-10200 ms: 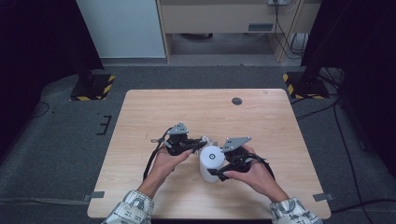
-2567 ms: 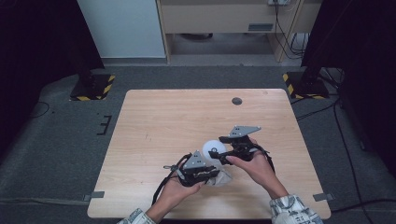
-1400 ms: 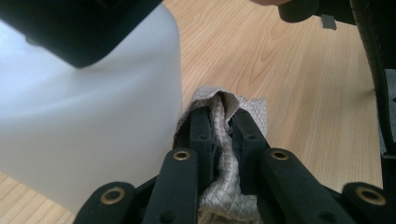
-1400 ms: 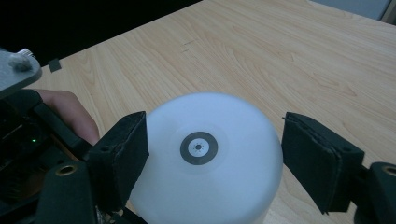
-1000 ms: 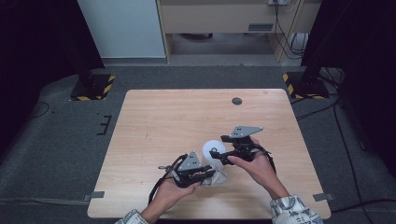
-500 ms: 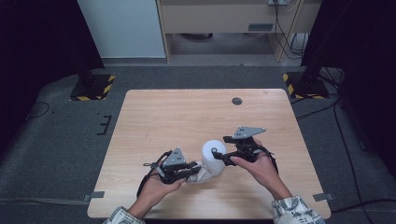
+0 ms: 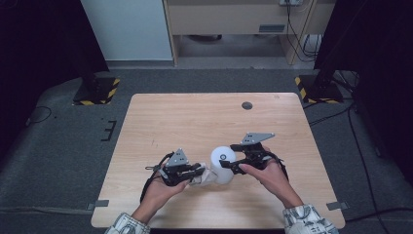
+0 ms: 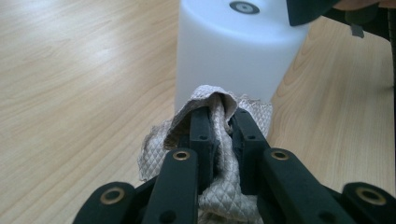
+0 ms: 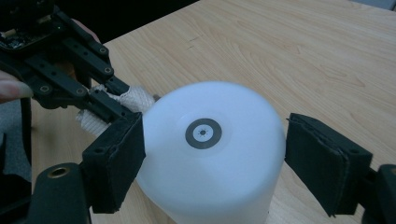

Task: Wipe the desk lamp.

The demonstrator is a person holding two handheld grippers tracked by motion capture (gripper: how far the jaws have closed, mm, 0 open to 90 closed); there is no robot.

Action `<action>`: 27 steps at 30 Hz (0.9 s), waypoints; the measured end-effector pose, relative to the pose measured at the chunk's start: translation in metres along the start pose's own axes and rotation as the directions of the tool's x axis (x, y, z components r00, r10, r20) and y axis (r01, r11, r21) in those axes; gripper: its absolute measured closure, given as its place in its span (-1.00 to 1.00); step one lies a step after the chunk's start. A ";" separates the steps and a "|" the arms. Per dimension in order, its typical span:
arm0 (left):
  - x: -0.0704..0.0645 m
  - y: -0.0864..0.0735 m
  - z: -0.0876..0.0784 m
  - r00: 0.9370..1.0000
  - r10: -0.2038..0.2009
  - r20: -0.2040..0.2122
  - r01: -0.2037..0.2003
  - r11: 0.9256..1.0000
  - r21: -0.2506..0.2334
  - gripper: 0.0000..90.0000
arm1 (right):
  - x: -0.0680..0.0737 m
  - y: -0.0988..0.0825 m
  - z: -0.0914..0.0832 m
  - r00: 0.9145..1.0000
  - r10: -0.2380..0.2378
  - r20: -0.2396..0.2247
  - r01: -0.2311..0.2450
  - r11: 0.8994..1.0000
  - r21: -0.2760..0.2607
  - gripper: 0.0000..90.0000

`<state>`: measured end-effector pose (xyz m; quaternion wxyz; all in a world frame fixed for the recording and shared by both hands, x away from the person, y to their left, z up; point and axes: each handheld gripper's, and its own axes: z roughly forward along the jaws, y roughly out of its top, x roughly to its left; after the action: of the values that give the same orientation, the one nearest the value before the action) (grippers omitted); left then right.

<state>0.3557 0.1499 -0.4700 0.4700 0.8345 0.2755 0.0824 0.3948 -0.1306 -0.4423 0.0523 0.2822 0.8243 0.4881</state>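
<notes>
The white cylinder [image 7: 223, 165] stands upright on the table [image 7: 195, 117], toward its near edge, between the two hands. A small grey ring marks the middle of its flat top. Against its left side lies a quilted beige cloth [image 8: 212, 140], touching the wall low down.

The left gripper [image 8: 218, 114] is clamped tight on a bunched fold of that cloth, jaws narrow with the fabric squeezed between them and pointed at the cylinder. The right gripper [image 9: 212, 154] straddles the cylinder from the other side, jaws wide; its left pad looks to be touching the wall, while the right pad stands a little off it, so this is steadying more than a firm grip.

The step in hand looks like wiping the cylinder's side while the other gripper braces it. Next, the cloth probably needs pressing against the wall and dragging round or up it, with the right jaws firm enough to keep the cylinder from sliding or tipping.
</notes>
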 end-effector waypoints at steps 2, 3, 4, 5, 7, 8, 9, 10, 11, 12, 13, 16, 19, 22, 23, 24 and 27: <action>0.002 0.002 0.000 1.000 0.002 -0.003 -0.002 1.000 -0.004 0.79 | -0.001 -0.001 0.000 1.000 0.011 -0.007 -0.011 1.000 0.001 -0.53; 0.002 0.003 0.000 1.000 0.002 -0.004 -0.002 1.000 -0.006 0.79 | -0.001 -0.001 0.000 1.000 0.015 -0.012 -0.015 1.000 0.002 -0.53; 0.003 0.004 -0.001 1.000 0.002 -0.004 -0.002 1.000 -0.008 0.79 | -0.001 -0.001 0.000 1.000 0.018 -0.016 -0.018 1.000 0.002 -0.53; 0.004 0.004 -0.001 1.000 0.001 -0.006 -0.001 1.000 -0.010 0.79 | -0.001 -0.001 0.000 1.000 0.020 -0.020 -0.020 1.000 0.004 -0.53; 0.007 0.005 -0.003 1.000 -0.004 -0.012 0.004 1.000 -0.012 0.79 | -0.001 -0.002 -0.001 0.999 0.023 -0.027 -0.023 1.000 0.010 -0.53; 0.009 0.005 -0.002 1.000 -0.011 -0.017 0.011 1.000 -0.014 0.79 | -0.001 -0.002 -0.001 0.999 0.023 -0.028 -0.023 1.000 0.010 -0.53; 0.011 0.006 -0.002 1.000 -0.017 -0.018 0.016 1.000 -0.015 0.79 | -0.001 -0.002 -0.001 0.999 0.022 -0.030 -0.022 1.000 0.010 -0.53; 0.013 0.007 -0.001 1.000 -0.023 -0.018 0.023 1.000 -0.016 0.79 | -0.001 -0.002 -0.001 0.999 0.022 -0.031 -0.022 1.000 0.010 -0.53; 0.015 0.008 0.000 1.000 -0.022 -0.016 0.022 1.000 -0.014 0.79 | -0.002 -0.002 -0.002 0.999 0.025 -0.029 -0.025 1.000 0.008 -0.52; 0.017 0.010 0.002 1.000 -0.019 -0.020 0.019 1.000 -0.014 0.79 | -0.002 -0.002 -0.002 0.999 0.026 -0.030 -0.025 1.000 0.008 -0.52; 0.018 0.012 0.003 1.000 -0.019 -0.022 0.019 1.000 -0.013 0.79 | -0.002 -0.002 -0.002 0.999 0.026 -0.029 -0.026 1.000 0.008 -0.52; 0.027 0.020 0.007 0.999 -0.020 -0.032 0.019 1.000 -0.018 0.79 | -0.001 -0.002 -0.003 1.000 0.019 -0.019 -0.019 1.000 0.007 -0.56; 0.036 0.026 0.008 0.999 -0.018 -0.033 0.017 1.000 -0.022 0.79 | -0.001 -0.003 -0.007 1.000 0.007 -0.001 -0.007 1.000 0.004 -0.60; 0.046 0.034 0.010 0.999 -0.011 -0.033 0.011 1.000 -0.018 0.78 | -0.002 -0.004 -0.016 1.000 0.004 0.027 -0.003 1.000 -0.014 -0.62; 0.049 0.037 0.012 0.999 -0.010 -0.031 0.009 1.000 -0.019 0.78 | -0.003 -0.005 -0.019 0.999 0.000 0.038 0.001 1.000 -0.018 -0.62; 0.053 0.042 0.015 0.999 -0.006 -0.031 0.006 1.000 -0.012 0.78 | -0.003 -0.006 -0.023 0.998 -0.006 0.056 0.007 1.000 -0.026 -0.62; 0.061 0.052 0.024 1.000 0.002 -0.030 -0.001 1.000 0.005 0.78 | -0.004 -0.015 -0.039 0.995 -0.017 0.103 0.021 0.999 -0.037 -0.66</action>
<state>0.4361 0.1435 -0.4476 0.4635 0.8346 0.2823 0.0947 0.3774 -0.1680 -0.4357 0.1047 0.2982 0.8136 0.4880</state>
